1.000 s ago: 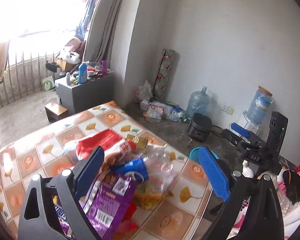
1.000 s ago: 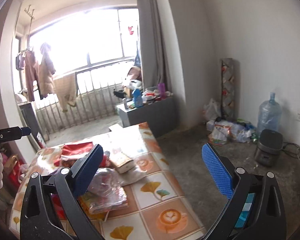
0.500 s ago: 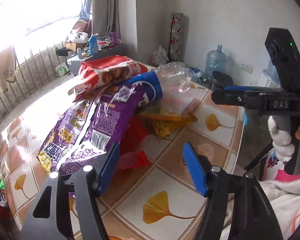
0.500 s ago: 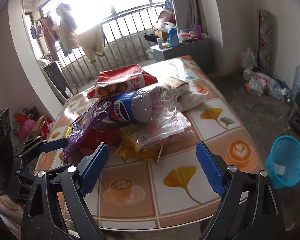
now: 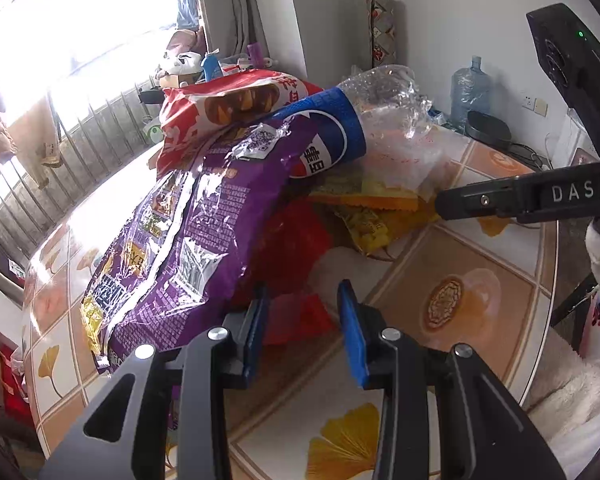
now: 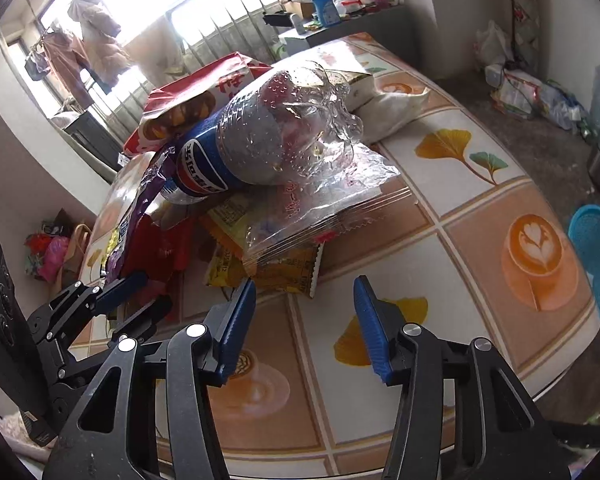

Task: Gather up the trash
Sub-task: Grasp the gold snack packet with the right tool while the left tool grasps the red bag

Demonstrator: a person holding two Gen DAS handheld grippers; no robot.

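My left gripper (image 5: 302, 322), jaws just closing w/ red wrapper (image 5: 296, 312) between, still apart; right gripper (image 6: 304, 322) closing, empty, near tabletop (image 6: 480, 208) front edge.

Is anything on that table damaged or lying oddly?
Yes. A crushed clear plastic bottle with a blue label lies on its side atop a heap of snack wrappers. A purple bag sprawls crumpled over a red wrapper, and a yellow packet pokes out from under a clear bag.
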